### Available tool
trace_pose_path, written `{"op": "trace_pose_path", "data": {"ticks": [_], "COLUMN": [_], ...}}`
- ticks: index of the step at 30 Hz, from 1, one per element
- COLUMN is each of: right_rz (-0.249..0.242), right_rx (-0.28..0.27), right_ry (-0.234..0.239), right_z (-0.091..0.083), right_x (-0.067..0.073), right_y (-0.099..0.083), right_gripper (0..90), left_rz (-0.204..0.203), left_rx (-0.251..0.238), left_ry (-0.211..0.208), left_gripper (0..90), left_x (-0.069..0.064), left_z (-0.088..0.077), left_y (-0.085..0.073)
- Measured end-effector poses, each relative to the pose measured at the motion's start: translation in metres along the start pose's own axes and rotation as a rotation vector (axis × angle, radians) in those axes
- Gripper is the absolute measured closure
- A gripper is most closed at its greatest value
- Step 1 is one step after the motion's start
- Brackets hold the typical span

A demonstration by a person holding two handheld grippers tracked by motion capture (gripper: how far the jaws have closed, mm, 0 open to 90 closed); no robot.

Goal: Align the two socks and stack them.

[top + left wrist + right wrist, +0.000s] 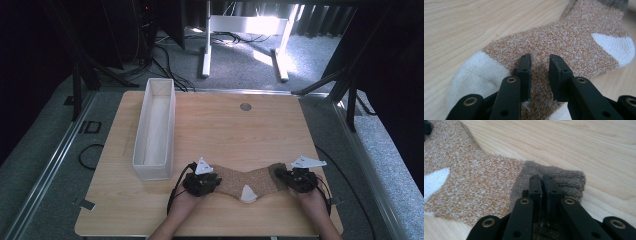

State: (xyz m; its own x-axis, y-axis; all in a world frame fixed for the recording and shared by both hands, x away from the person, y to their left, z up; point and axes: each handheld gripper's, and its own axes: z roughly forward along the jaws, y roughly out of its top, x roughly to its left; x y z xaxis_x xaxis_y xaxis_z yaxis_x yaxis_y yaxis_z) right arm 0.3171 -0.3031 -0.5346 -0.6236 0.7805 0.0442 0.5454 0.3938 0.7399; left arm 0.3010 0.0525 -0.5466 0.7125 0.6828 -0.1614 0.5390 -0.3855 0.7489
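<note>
Wooden surface (225, 125) bears a sock (250, 181) (brown-speckled); right gripper (542, 182) clenched on its cuff, left gripper (539, 65) released over the foot.

The sock (250, 181) is brown with small white speckles all over, like a mixed knit. Its toe (477, 72) is plain cream white, its heel (615, 48) is also white, and its cuff (564, 181) is plain grey-brown with ribs. Under the sock, the table (225, 125) is light wood with fine grain lines and one small grey round cap (245, 106) far behind the sock. The box (155, 127) left of the sock is white. Both grippers (201, 183) (298, 180) at the sock ends are black, with brass-coloured rivets and pale grey plates on top.
</note>
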Motion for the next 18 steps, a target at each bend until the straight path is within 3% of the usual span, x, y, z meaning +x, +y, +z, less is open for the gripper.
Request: {"op": "trace_pose_path", "data": {"ticks": [9,18], "right_rz": [0.005,0.031], "right_rx": [-0.001,-0.01], "right_ry": [-0.015,-0.031], "right_z": [0.01,0.014], "right_x": [-0.008,-0.022], "right_y": [0.01,0.012], "right_gripper": [85.7,85.7], "left_rz": [-0.025,-0.016], "left_rx": [0.005,0.009], "left_ry": [-0.013,-0.021], "left_gripper": [70.7,70.6], "left_x": [0.006,0.005], "left_z": [0.005,0.013], "left_y": [0.007,0.014]}}
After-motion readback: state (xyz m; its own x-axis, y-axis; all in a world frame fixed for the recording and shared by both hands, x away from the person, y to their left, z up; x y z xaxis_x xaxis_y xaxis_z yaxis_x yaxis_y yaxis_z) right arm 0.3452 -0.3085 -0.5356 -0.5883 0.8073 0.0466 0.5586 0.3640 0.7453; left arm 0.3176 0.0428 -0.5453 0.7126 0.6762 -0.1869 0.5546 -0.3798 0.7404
